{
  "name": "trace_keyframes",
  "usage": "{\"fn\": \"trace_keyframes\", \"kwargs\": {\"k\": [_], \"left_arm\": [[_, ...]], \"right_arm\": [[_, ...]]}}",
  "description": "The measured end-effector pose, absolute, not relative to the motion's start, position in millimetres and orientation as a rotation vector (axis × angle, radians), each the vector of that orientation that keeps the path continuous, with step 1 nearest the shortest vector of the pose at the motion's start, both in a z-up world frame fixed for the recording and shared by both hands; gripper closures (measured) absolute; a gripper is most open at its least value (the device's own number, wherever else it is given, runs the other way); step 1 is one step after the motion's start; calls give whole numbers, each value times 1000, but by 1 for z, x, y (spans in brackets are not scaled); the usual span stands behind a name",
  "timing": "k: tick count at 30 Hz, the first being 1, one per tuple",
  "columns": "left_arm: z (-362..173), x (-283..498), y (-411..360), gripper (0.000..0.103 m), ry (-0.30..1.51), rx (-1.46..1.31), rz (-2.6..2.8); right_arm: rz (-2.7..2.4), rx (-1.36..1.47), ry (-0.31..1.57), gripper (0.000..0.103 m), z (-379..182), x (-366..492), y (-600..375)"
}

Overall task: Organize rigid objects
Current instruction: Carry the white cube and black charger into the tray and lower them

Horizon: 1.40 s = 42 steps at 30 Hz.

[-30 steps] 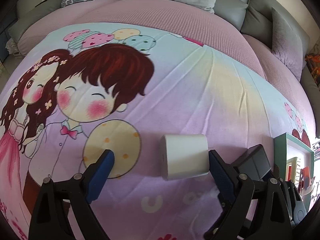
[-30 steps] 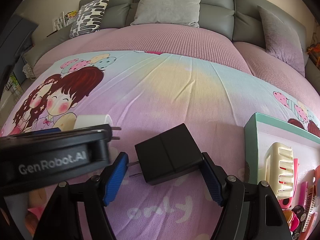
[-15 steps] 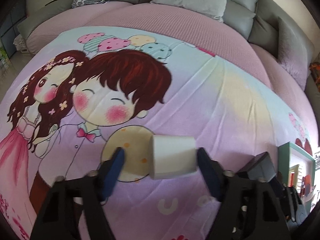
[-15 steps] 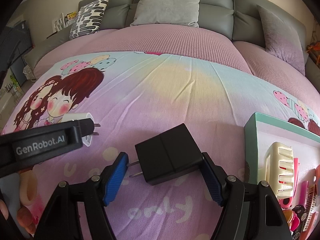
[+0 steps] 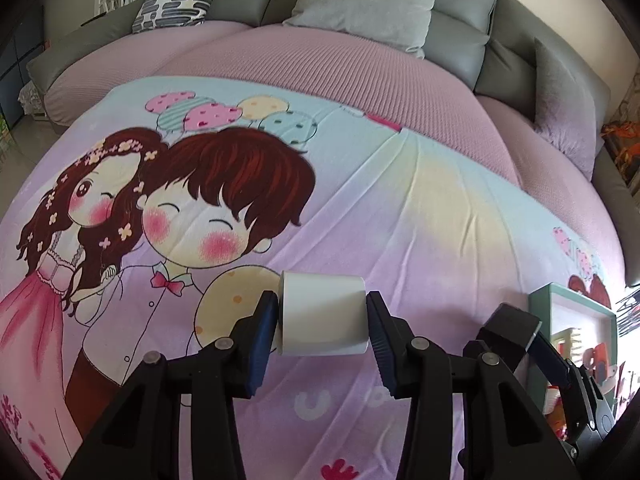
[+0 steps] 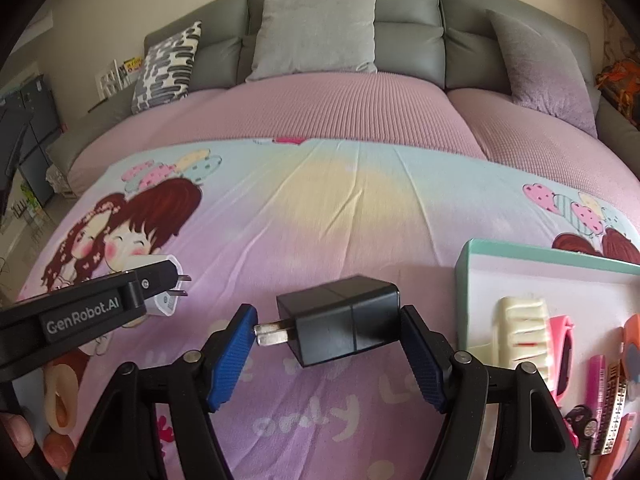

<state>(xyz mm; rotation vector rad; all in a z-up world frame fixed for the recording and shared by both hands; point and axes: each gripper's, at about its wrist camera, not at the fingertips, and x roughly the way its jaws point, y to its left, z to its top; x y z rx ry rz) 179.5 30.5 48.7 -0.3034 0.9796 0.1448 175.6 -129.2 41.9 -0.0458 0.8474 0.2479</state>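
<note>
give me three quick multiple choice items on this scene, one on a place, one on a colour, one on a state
1. Where is the teal tray relative to the black charger?
A. to its right
B. to its left
C. under it

2. What colour is the charger in the left gripper?
A. red
B. white
C. green

3. How does the right gripper stand?
A. empty and wide open
B. shut on the black charger
C. shut on a comb

Key: 1 A, the tray's rim shows right of the charger in the right wrist view. 2 B, the white charger sits between the pads, whose jaws have just been closing. 3 B, prongs and body touch both pads.
</note>
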Motion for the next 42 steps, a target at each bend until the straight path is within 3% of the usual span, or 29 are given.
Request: {"fn": "trace_keyframes", "kwargs": {"k": [11, 23, 42], "left_arm": [[89, 165, 4, 56, 888, -250, 98], [125, 147, -65, 56, 817, -147, -75], [112, 130, -190, 57, 880, -25, -410]], "right_arm": [[229, -15, 776, 28, 75, 154, -154], [12, 80, 803, 28, 99, 125, -244], [-225, 128, 897, 28, 89, 97, -335]]}}
